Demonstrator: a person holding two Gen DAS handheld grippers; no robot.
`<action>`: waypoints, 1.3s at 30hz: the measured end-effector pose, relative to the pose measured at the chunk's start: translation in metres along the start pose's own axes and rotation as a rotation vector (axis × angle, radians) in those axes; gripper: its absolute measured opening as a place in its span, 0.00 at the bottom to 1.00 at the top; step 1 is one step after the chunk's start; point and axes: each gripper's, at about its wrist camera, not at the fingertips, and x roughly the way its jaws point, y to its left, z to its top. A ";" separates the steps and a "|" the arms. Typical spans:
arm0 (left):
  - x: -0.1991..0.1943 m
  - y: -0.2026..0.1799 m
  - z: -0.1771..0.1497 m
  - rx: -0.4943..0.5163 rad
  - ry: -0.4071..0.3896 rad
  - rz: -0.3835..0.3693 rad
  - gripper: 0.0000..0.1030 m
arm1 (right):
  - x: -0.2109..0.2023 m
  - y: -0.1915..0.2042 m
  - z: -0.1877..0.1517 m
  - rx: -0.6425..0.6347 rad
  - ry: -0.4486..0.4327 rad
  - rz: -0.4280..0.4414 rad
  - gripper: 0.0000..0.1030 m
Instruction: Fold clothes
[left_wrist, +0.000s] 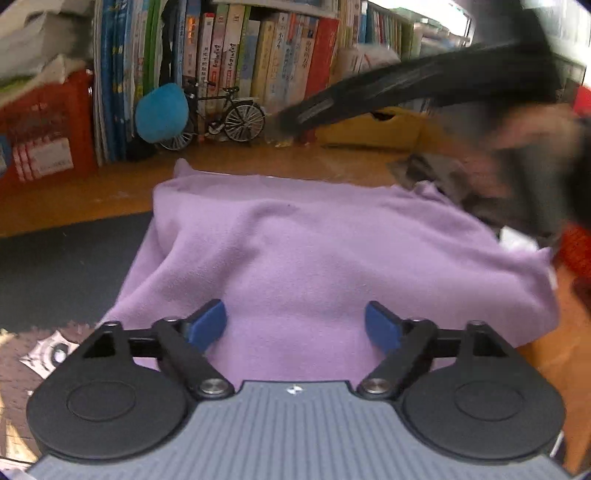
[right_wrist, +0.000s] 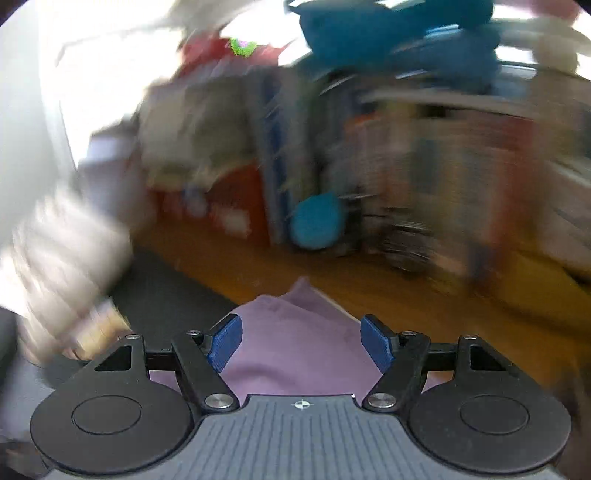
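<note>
A lilac fleece garment (left_wrist: 295, 243) lies spread and partly folded on the wooden table, filling the middle of the left wrist view. My left gripper (left_wrist: 295, 325) hovers over its near edge, open, with nothing between its blue pads (left_wrist: 207, 325). The right wrist view is blurred by motion; there my right gripper (right_wrist: 301, 341) is open above a corner of the same lilac garment (right_wrist: 291, 354). The other gripper's black body (left_wrist: 424, 92) sweeps, blurred, across the upper right of the left wrist view.
A row of books (left_wrist: 236, 55) lines the back, with a model bicycle (left_wrist: 229, 118) and a blue ball (left_wrist: 160, 112) in front. A red box (left_wrist: 44, 129) stands at left, a yellow box (left_wrist: 369, 129) at right. A dark mat (left_wrist: 66, 266) lies left of the garment.
</note>
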 end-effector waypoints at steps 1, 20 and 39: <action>0.000 0.001 0.000 -0.006 -0.004 -0.014 0.88 | 0.008 0.000 0.001 -0.009 0.010 0.013 0.69; 0.000 0.000 -0.003 -0.013 -0.015 -0.051 0.96 | 0.109 0.025 0.020 -0.079 0.159 0.102 0.12; -0.008 0.028 -0.002 -0.171 -0.054 -0.024 0.96 | 0.132 -0.007 0.055 -0.082 -0.005 -0.231 0.13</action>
